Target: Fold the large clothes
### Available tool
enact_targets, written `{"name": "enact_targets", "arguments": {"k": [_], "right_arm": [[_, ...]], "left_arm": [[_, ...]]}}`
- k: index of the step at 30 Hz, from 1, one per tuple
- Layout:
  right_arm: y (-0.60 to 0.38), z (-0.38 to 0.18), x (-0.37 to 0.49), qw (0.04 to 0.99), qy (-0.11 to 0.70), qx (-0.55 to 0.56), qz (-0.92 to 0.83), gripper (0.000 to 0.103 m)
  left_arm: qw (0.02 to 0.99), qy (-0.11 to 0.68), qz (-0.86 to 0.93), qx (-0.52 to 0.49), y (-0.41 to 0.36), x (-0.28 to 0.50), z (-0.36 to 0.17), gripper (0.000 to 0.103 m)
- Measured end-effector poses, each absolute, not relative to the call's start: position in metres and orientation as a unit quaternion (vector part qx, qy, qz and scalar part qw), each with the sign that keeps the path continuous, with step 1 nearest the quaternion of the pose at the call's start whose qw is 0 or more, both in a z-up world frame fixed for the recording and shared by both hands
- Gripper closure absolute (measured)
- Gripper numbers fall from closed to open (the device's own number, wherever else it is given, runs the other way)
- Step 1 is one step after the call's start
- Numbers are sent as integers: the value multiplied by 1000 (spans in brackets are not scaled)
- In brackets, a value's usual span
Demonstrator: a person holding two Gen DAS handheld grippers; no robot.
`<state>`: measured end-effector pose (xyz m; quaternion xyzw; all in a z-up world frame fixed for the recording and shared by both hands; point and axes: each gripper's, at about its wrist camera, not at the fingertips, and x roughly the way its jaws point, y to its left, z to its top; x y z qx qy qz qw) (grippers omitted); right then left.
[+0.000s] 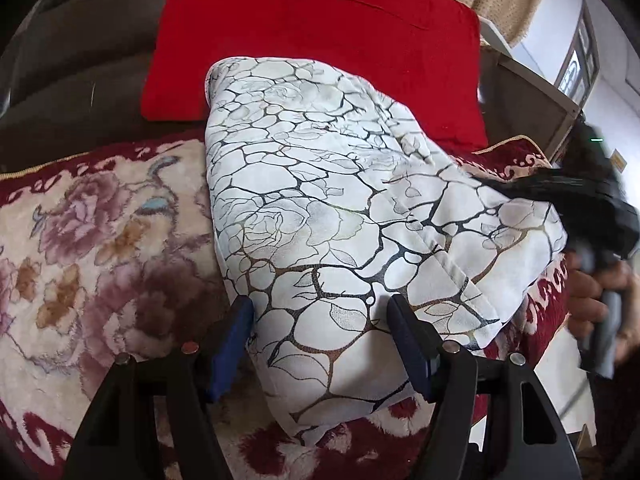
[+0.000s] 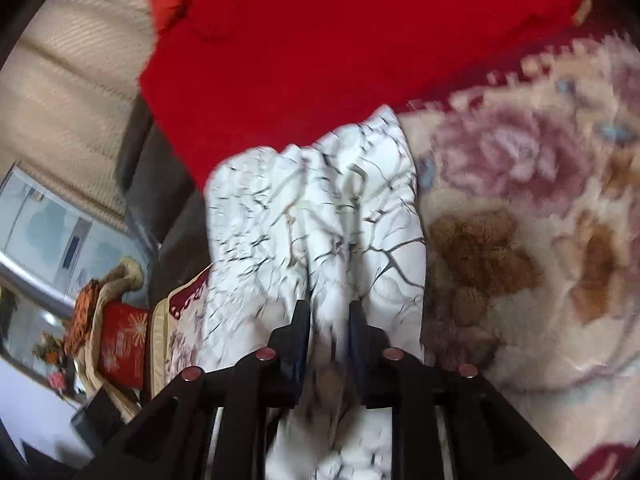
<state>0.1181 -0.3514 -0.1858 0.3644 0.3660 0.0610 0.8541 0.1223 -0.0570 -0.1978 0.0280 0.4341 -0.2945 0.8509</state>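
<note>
With the left gripper (image 1: 320,340) spread astride the white patterned garment (image 1: 340,200) and the right gripper (image 2: 329,344) pinching bunched cloth between its fingers, draw that edge across evenly.

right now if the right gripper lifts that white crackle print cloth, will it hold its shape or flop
Probably flop: the white cloth bunches into soft pleats between the right gripper fingers. It looks thin and light, since its folded edges lie nearly flat. It may drag on the plush floral blanket rather than slide.
</note>
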Motion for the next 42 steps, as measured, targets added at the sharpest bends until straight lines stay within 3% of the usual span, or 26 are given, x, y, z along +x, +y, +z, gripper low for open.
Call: {"name": "enact_targets", "arguments": {"k": [7, 11, 12, 16, 23, 29, 35, 36, 42], "right_arm": [[-309, -139, 107, 885, 325, 301, 144, 80], [-293, -184, 122, 859, 426, 263, 110, 82], [-298, -202, 123, 850, 442, 269, 97, 90], [-311, -221, 112, 845, 420, 311, 115, 95], [-311, -169, 145, 857, 407, 284, 137, 90], [-312, -141, 224, 864, 402, 283, 110, 90], [-326, -221, 288, 810, 496, 310, 36, 89], [-332, -229, 287, 808, 491, 324, 39, 93], [-342, -205, 249, 819, 462, 335, 56, 89]], "left_arm": [[854, 427, -292, 50, -64, 115, -194, 33], [852, 430, -295, 45, -61, 111, -190, 33], [852, 428, -298, 45, -61, 113, -192, 32], [854, 417, -303, 72, -66, 110, -193, 31], [873, 376, -301, 71, -60, 112, -154, 31], [855, 409, -302, 101, -65, 131, -181, 30], [856, 408, -306, 87, -59, 134, -190, 29], [856, 408, -303, 92, -61, 133, -190, 29], [861, 409, -287, 98, -67, 130, -183, 28]]}}
